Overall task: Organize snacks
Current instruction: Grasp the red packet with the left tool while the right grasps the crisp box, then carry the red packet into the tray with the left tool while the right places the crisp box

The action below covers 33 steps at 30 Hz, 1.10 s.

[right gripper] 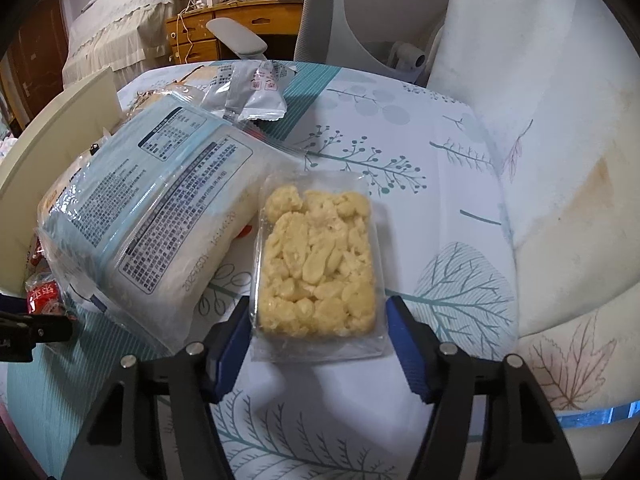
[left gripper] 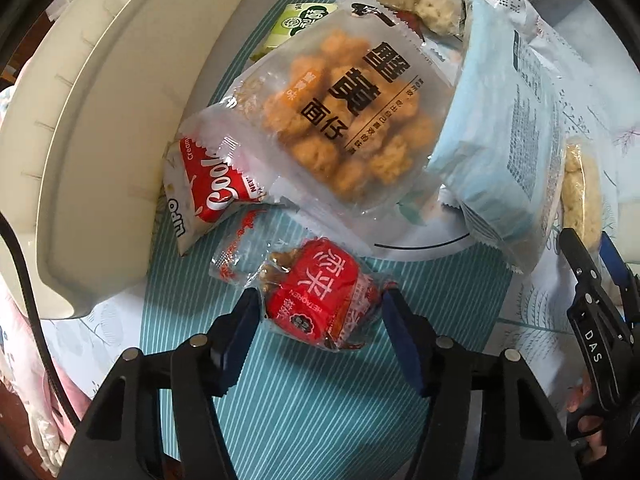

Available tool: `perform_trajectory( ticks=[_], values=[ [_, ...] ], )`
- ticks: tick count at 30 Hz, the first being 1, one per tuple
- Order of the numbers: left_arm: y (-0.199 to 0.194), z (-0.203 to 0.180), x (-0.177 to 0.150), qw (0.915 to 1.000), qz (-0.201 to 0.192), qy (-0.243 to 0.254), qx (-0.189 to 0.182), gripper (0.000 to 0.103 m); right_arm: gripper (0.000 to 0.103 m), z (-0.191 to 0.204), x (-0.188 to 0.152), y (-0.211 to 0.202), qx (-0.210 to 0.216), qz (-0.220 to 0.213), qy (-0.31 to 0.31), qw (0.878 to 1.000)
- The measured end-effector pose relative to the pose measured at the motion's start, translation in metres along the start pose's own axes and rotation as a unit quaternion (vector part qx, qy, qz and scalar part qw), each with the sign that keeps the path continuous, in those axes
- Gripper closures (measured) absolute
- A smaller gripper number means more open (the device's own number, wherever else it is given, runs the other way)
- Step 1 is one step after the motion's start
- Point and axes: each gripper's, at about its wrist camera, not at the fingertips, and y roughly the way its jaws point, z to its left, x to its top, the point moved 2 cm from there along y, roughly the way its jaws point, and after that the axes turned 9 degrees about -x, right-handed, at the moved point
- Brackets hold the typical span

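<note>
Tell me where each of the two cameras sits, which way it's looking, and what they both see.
Left wrist: on the left gripper, looking down at a red snack between its fingers on the table; the right gripper shows at right.
Right wrist: on the right gripper, tilted down across the table, a yellow snack between its fingers; the left gripper's tip shows at left.
Shared: the blue bag, white tray, red snack.

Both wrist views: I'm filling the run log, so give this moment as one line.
left gripper: closing around red snack pack | right gripper: closing around pale yellow snack pack | neither lifted
</note>
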Motion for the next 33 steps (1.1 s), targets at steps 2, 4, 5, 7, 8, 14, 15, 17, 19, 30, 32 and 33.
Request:
perform_trajectory(
  ticks=[2, 4, 5, 7, 8, 14, 15, 17, 19, 30, 32, 33],
  values=[
    [0.000, 0.002, 0.000, 1.0000, 0.000, 0.001, 0.002, 0.043, 0.039, 0.000, 0.000, -0.001, 0.002, 0.003, 0.000, 1.000],
    [0.000, 0.004, -0.001, 1.0000, 0.005, -0.005, 0.004, 0.043, 0.040, 0.000, 0.001, -0.001, 0.002, 0.009, 0.003, 1.000],
    [0.000, 0.003, -0.002, 1.0000, 0.003, -0.007, 0.003, 0.043, 0.040, -0.001, 0.001, -0.001, 0.003, 0.011, 0.006, 1.000],
    [0.001, 0.003, -0.002, 1.0000, 0.003, -0.005, 0.002, 0.044, 0.043, 0.000, 0.000, -0.003, 0.005, 0.013, 0.011, 1.000],
    [0.001, 0.000, -0.004, 1.0000, 0.003, -0.005, 0.003, 0.045, 0.043, 0.000, 0.000, -0.003, 0.005, 0.015, 0.010, 1.000],
    [-0.009, -0.013, -0.016, 1.0000, 0.001, 0.003, -0.004, 0.046, 0.043, -0.001, -0.007, -0.011, 0.009, 0.029, 0.012, 0.999],
    [-0.013, -0.014, -0.018, 0.9999, -0.004, 0.006, -0.009, 0.046, 0.043, -0.002, -0.008, -0.013, 0.010, 0.030, 0.013, 0.999],
    [-0.020, -0.015, -0.020, 0.9998, -0.012, 0.011, -0.013, 0.046, 0.043, -0.004, -0.011, -0.017, 0.017, 0.031, 0.017, 0.999],
    [-0.031, -0.016, -0.024, 0.9994, -0.022, 0.018, -0.020, 0.046, 0.044, -0.006, -0.014, -0.021, 0.026, 0.037, 0.027, 0.999],
    [-0.109, -0.015, -0.045, 0.9877, -0.102, 0.067, -0.098, 0.046, 0.044, -0.001, -0.018, -0.060, 0.027, 0.018, 0.036, 0.999],
    [-0.122, -0.015, -0.043, 0.9840, -0.116, 0.079, -0.110, 0.046, 0.044, 0.003, -0.016, -0.070, 0.029, 0.008, 0.040, 0.999],
    [-0.130, -0.018, -0.042, 0.9823, -0.122, 0.085, -0.113, 0.046, 0.044, 0.005, -0.015, -0.075, 0.030, 0.005, 0.043, 0.999]
  ],
)
